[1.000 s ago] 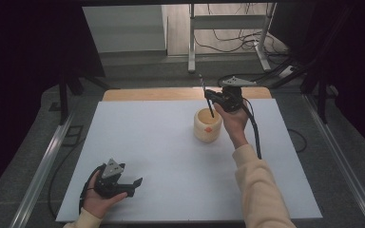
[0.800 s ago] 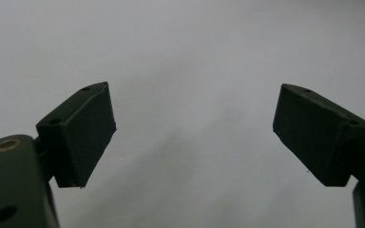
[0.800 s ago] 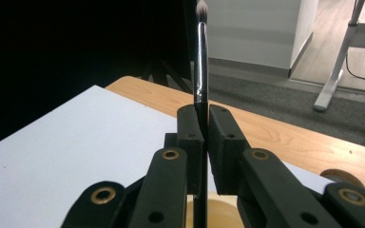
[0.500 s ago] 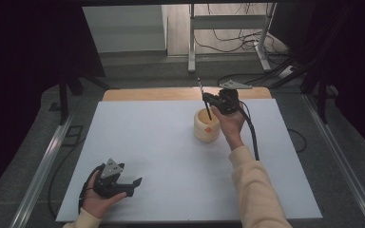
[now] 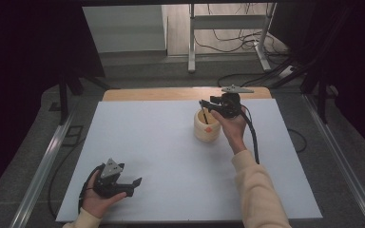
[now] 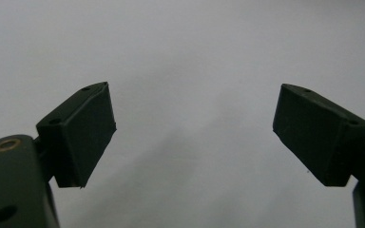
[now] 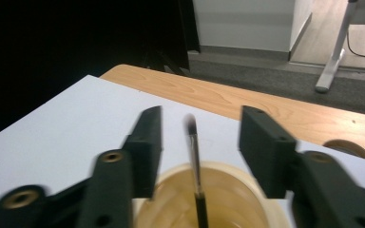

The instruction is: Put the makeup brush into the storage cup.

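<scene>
A cream, round cup (image 5: 206,127) stands on the white table top (image 5: 161,142) toward the back right. A thin dark brush (image 5: 204,115) stands upright in it, bristle tip up. My right gripper (image 5: 203,103) hovers just above the cup; its jaws have just been opening. In the right gripper view the brush (image 7: 194,152) stands free between the parted pads of the right gripper (image 7: 201,114), touching neither, its lower end inside the cup (image 7: 228,190). My left gripper (image 5: 132,186) rests at the front left, open with nothing in it; in its own view the left gripper (image 6: 192,95) faces bare white surface.
A wooden strip (image 5: 171,93) borders the far edge of the white table top. Metal rails (image 5: 43,166) run along both sides. Beyond the table are a grey floor, cables and a metal stand (image 5: 228,38). The right gripper's cable (image 5: 253,137) trails along the forearm.
The right gripper's jaws have parted from the brush, which now stands lower in the cup. The right hand shifted slightly. The left hand and gripper stayed put.
</scene>
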A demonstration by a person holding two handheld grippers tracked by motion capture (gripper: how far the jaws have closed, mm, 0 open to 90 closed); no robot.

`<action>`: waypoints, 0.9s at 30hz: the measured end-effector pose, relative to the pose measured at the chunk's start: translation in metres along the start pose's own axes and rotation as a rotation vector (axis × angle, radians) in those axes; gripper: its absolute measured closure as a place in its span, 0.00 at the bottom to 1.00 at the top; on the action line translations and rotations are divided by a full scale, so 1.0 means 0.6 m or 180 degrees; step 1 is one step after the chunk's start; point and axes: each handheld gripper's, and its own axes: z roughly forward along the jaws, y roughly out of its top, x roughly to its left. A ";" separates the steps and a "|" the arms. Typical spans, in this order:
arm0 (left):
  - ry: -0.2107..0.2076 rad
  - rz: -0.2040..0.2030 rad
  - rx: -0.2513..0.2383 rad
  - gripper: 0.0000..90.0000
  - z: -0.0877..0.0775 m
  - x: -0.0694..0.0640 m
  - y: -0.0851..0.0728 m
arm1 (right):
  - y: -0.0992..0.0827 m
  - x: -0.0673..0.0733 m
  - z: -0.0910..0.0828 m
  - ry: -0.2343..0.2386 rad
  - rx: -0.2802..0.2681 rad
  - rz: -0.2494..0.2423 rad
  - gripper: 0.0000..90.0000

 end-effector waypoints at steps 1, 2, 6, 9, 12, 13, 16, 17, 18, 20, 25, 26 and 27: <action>0.0002 0.0002 -0.0001 0.16 0.000 0.000 0.000 | -0.001 -0.002 -0.002 -0.0005 0.0004 0.0017 0.50; 0.0003 0.0003 0.0000 0.16 0.000 -0.001 0.000 | -0.001 -0.004 -0.004 0.0006 0.0020 0.0026 0.45; 0.0003 0.0005 0.0004 0.16 0.000 0.000 0.000 | -0.003 -0.009 -0.011 0.0067 0.0115 0.0032 0.37; 0.0000 -0.0001 -0.0001 0.16 0.000 0.000 0.000 | -0.004 -0.009 -0.015 0.0150 0.0209 0.0044 0.33; 0.0008 -0.0006 -0.0008 0.16 -0.001 0.000 0.000 | -0.003 -0.005 -0.021 0.0187 0.0255 0.0007 0.30; 0.0010 -0.0006 -0.0008 0.16 -0.001 0.000 0.000 | -0.003 -0.004 -0.022 0.0206 0.0278 -0.0008 0.29; 0.0015 -0.0007 -0.0004 0.16 -0.001 0.000 0.000 | 0.000 0.001 -0.028 0.0181 0.0291 -0.0088 0.27; 0.0015 -0.0008 -0.0004 0.16 -0.001 0.001 0.000 | 0.000 0.002 -0.032 0.0179 0.0284 -0.0101 0.27; 0.0017 -0.0010 -0.0003 0.16 0.000 0.001 0.000 | 0.001 0.003 -0.036 0.0188 0.0279 -0.0107 0.26; 0.0019 -0.0013 0.0003 0.16 0.000 0.002 0.000 | 0.002 0.006 -0.044 0.0226 0.0286 -0.0132 0.26; 0.0027 -0.0029 -0.0008 0.16 0.001 0.003 0.000 | -0.004 0.016 -0.067 0.0223 0.0327 -0.0284 0.26; 0.0027 -0.0029 -0.0008 0.16 0.000 0.003 0.000 | -0.006 0.016 -0.071 0.0226 0.0316 -0.0297 0.26; 0.0030 -0.0029 -0.0013 0.16 0.000 0.003 0.001 | -0.008 0.015 -0.075 0.0254 0.0311 -0.0290 0.26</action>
